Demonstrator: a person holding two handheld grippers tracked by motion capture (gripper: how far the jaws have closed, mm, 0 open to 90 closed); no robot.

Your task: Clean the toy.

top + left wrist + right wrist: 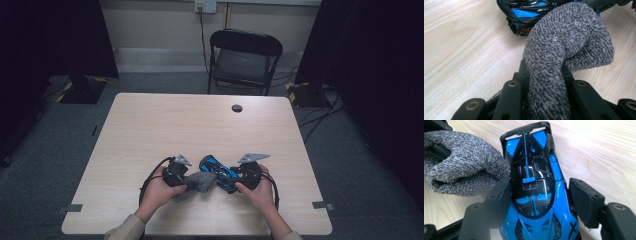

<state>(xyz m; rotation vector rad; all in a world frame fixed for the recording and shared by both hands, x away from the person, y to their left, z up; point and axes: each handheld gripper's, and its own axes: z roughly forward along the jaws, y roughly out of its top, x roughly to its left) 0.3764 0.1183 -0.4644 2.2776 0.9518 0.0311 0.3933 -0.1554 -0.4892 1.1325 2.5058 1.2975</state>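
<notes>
Left gripper (544, 82) clamps grey cloth (564, 45); right gripper (536, 202) grips blue toy car (534, 185); no legible writing

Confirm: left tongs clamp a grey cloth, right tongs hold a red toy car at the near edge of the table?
Not quite: the toy car is blue and black, not red, as the right gripper view shows. The rest holds: the left tongs clamp the grey cloth, and the right tongs hold the car near the table edge.

Grey knitted cloth (564, 42) draped against glossy blue-black toy car (536, 195), near table edge
</notes>
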